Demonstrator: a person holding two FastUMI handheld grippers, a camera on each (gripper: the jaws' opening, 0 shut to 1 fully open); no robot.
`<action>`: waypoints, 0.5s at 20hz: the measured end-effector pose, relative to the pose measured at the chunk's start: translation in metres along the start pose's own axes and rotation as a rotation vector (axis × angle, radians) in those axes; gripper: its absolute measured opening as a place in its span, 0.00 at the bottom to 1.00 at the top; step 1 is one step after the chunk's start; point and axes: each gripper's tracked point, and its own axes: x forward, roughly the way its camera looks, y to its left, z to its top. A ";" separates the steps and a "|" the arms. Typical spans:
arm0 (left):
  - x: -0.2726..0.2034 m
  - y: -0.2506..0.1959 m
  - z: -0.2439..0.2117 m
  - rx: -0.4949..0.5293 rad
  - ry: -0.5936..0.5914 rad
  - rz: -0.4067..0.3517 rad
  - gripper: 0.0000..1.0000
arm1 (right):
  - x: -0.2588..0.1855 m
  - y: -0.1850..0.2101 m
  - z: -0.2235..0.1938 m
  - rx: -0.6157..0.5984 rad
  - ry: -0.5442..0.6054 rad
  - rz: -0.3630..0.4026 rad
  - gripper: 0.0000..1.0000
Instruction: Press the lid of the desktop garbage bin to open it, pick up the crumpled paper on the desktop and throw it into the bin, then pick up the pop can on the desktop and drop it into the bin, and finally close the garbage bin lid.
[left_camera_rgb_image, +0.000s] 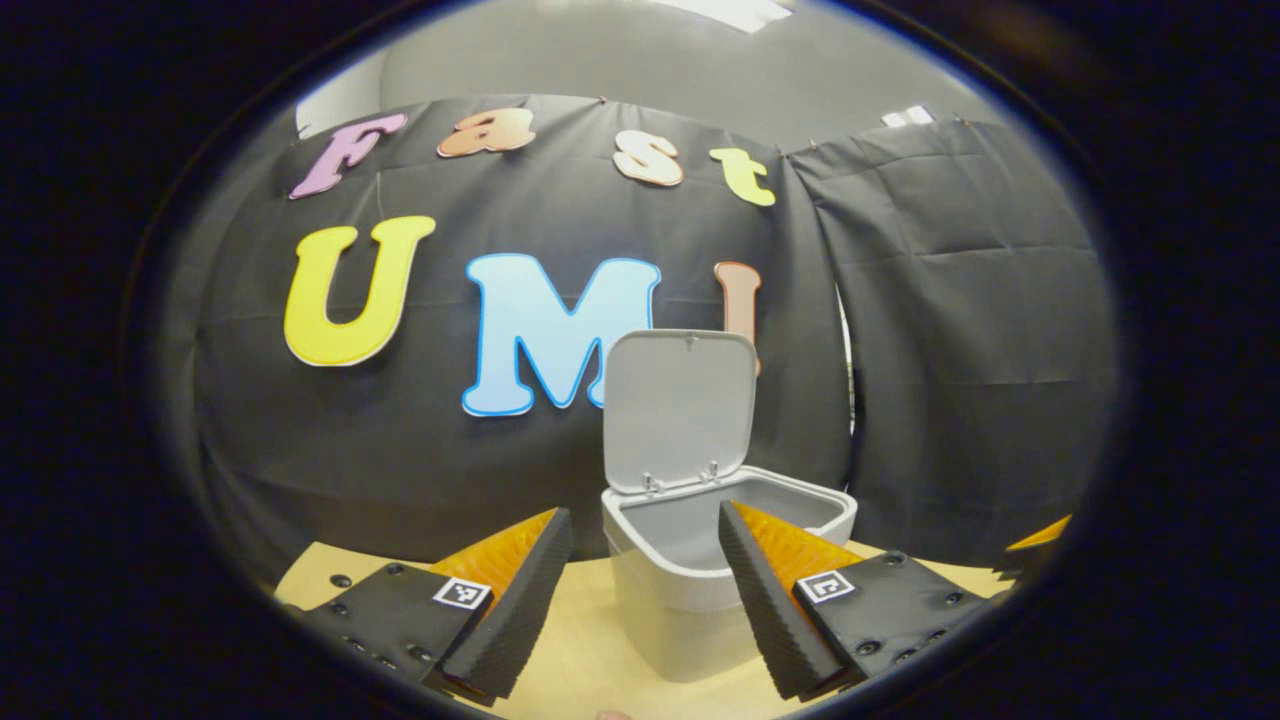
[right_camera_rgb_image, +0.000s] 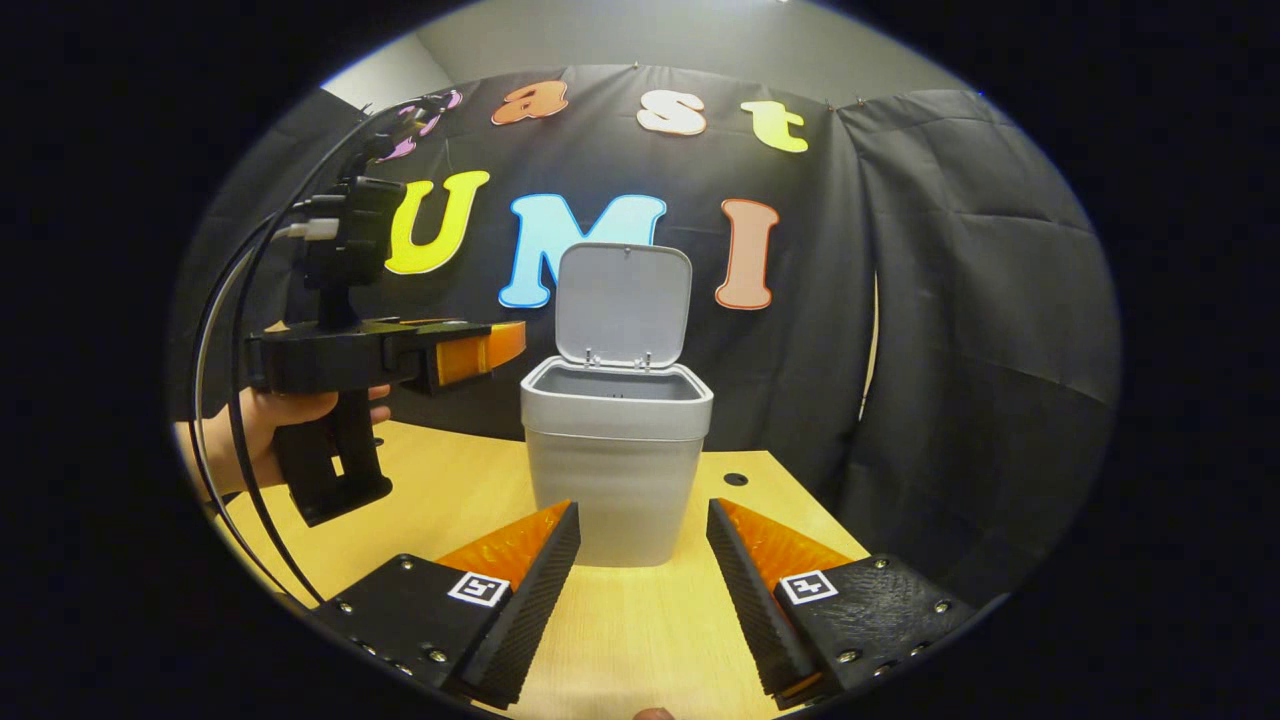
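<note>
In the right gripper view, going from the left, we see a hand (right_camera_rgb_image: 262, 432) wrapped around the pistol grip of the left gripper (right_camera_rgb_image: 505, 345), which is held up in the air above the wooden desktop (right_camera_rgb_image: 440, 490), level with the upper part of the bin and pointing toward it from its left, apart from it; cables loop from the camera mount on its top down past the hand. In this side-on look we cannot tell its spread, but in the left gripper view its own two fingers stand wide apart with nothing between them, the left gripper (left_camera_rgb_image: 645, 555) aimed at the near rim of the bin. The desktop garbage bin (right_camera_rgb_image: 612, 470) stands upright on the desktop near the black cloth wall (right_camera_rgb_image: 980, 300), and its lid (right_camera_rgb_image: 623, 305) is swung up and stands nearly vertical on the hinges at the back rim; the inside that we can see is bare wall. In the left gripper view the bin (left_camera_rgb_image: 665, 600) sits just beyond the fingertips, its lid (left_camera_rgb_image: 678, 410) upright, and a finger of the other gripper shows at the far right edge. To the right of centre in the right gripper view, the right gripper (right_camera_rgb_image: 643, 535) hovers low over the desktop in front of the bin, its fingers spread wide and empty, the bin's lower body showing in the gap between them. A small dark hole (right_camera_rgb_image: 735, 479) marks the desktop just right of the bin.
</note>
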 end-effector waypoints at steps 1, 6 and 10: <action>-0.007 0.005 0.000 0.001 0.000 0.011 0.98 | 0.000 0.004 0.000 0.010 0.002 0.014 0.83; -0.040 0.030 -0.009 -0.017 0.025 0.065 0.93 | 0.001 0.021 -0.004 0.022 0.010 0.083 0.83; -0.061 0.047 -0.015 -0.032 0.040 0.109 0.96 | 0.003 0.036 -0.011 0.023 0.027 0.130 0.83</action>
